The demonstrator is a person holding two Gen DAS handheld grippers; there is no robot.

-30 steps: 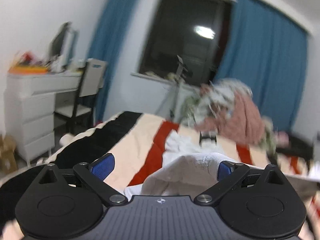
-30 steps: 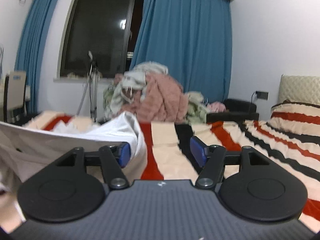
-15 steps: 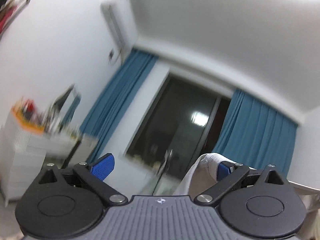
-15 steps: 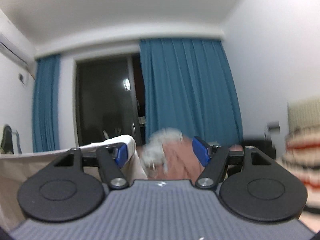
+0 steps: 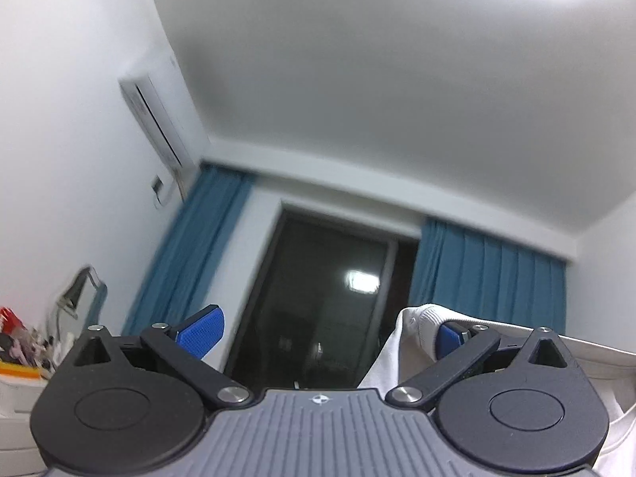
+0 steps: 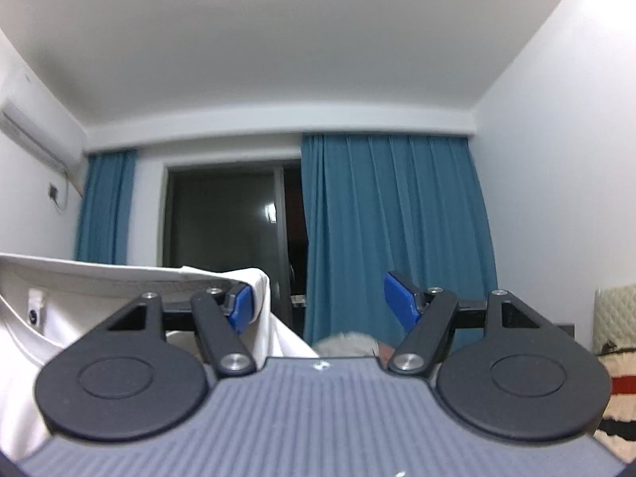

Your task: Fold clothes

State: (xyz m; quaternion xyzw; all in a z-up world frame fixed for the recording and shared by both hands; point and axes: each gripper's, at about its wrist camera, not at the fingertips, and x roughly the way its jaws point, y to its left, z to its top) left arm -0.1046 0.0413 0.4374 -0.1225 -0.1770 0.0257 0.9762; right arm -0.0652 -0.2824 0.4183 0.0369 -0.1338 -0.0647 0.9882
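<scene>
A white garment (image 5: 413, 342) hangs draped over the right finger of my left gripper (image 5: 326, 332), whose blue pads stand wide apart with nothing pressed between them. The same white garment (image 6: 119, 278) stretches off to the left from the left finger of my right gripper (image 6: 320, 304) and is hooked over that finger. The right gripper's jaws are opening, and only a fold of cloth by the left pad lies between them. Both grippers are held high and tilted up toward the ceiling. The garment's lower part is hidden.
Blue curtains (image 6: 393, 230) flank a dark window (image 5: 318, 298) ahead. An air conditioner (image 5: 155, 119) hangs on the left wall above a cluttered dresser (image 5: 16, 357). A heap of clothes (image 6: 349, 344) peeks over the right gripper's body. Striped bedding (image 6: 616, 389) lies at far right.
Both grippers have risen and tilted upward, carrying the white garment up off the striped bed. The bed and clothes heap have dropped out of view. The garment stays on the same fingers.
</scene>
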